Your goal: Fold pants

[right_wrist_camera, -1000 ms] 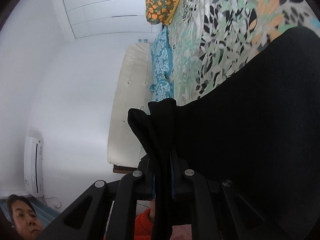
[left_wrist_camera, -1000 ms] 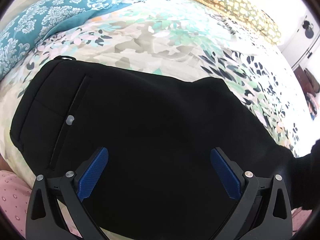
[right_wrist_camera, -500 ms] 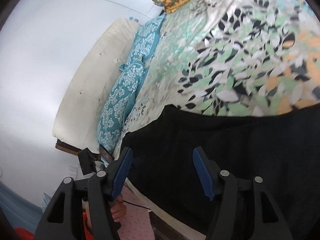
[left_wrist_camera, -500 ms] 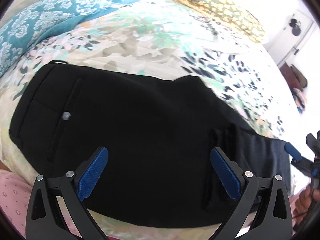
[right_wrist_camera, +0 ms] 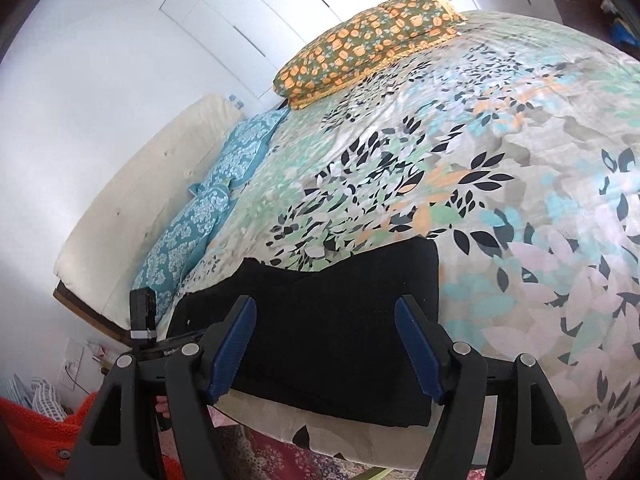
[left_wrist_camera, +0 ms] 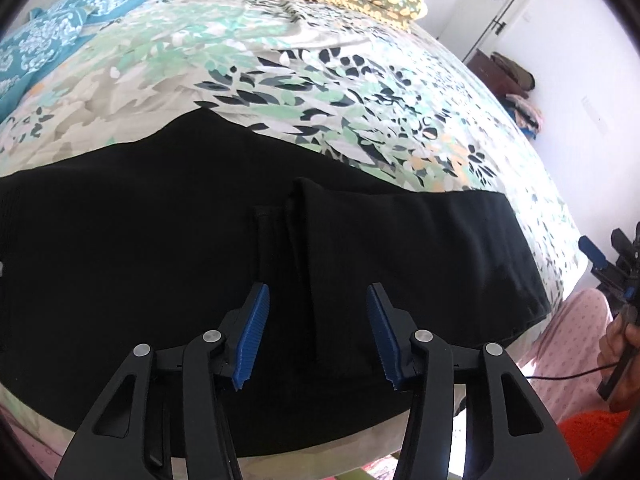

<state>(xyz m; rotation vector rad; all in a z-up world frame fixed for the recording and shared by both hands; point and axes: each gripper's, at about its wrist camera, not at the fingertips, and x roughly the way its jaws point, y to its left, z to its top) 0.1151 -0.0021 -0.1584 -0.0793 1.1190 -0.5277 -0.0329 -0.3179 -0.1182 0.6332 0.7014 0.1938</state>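
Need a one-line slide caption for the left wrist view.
Left gripper closing above folded black pants on a floral bedspread, nothing pinched; right gripper at frame edge.

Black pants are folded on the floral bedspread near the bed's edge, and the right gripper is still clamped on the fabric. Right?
Not quite. The right gripper is not clamped on anything: the right wrist view shows its blue pads apart, with no fabric pinched between them. The black pants do lie folded on the floral bedspread near the bed's edge.
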